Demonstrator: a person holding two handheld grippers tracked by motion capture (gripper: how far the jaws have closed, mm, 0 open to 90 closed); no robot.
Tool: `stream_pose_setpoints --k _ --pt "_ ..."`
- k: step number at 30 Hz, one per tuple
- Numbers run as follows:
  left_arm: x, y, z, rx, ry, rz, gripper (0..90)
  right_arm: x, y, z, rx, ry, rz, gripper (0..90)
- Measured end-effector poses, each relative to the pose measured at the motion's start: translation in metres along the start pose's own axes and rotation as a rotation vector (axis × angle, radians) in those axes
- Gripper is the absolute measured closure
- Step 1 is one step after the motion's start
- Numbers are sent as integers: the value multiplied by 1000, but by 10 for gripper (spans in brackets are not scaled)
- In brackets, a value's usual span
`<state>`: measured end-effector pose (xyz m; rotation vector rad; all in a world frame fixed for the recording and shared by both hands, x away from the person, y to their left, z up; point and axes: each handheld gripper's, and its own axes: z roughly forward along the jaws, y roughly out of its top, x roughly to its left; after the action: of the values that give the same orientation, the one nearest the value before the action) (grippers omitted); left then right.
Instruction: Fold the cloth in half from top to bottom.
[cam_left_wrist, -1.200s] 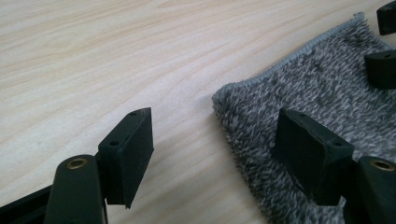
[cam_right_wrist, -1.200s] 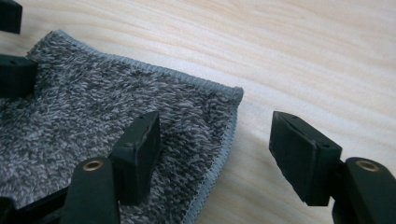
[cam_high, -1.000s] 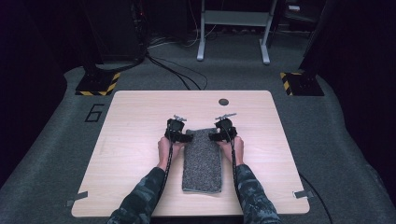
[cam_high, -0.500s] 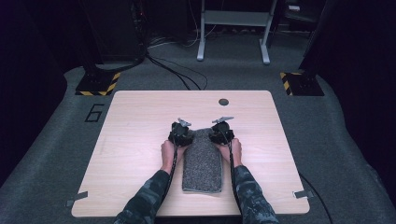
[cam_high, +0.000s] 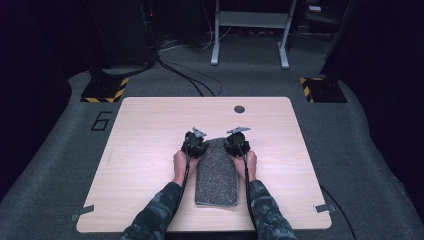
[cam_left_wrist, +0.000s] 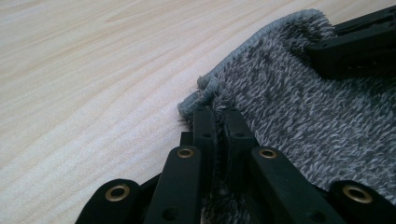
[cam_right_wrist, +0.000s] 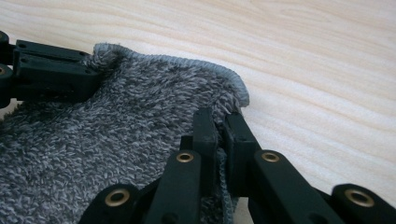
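We note both grippers, left gripper (cam_high: 196, 142) and right gripper (cam_high: 237, 141), pinching the towel's (cam_high: 216, 175) far corners, drawn nearer us than a second ago; likely folding begins.

A folded grey towel (cam_high: 216, 175) is laid lengthwise on the pale wooden surface (cam_high: 150, 135), near its front edge, with a small dark disc (cam_high: 239, 109) set toward the far edge.
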<state>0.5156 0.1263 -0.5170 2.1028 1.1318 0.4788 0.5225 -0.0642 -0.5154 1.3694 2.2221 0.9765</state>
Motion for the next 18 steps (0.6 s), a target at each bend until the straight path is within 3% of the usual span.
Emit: stream_pose_setpoints --k 5,15,18 --pt "6 -1 -3 -17 -31 -44 861 1 3 -9 -45 -1 0 855" --pt "13 9 -29 -97 -49 -49 860 8 14 -32 -141 -14 -83 857" --pt "15 14 -35 -124 -56 -53 859 8 18 -37 -150 -5 -76 857"
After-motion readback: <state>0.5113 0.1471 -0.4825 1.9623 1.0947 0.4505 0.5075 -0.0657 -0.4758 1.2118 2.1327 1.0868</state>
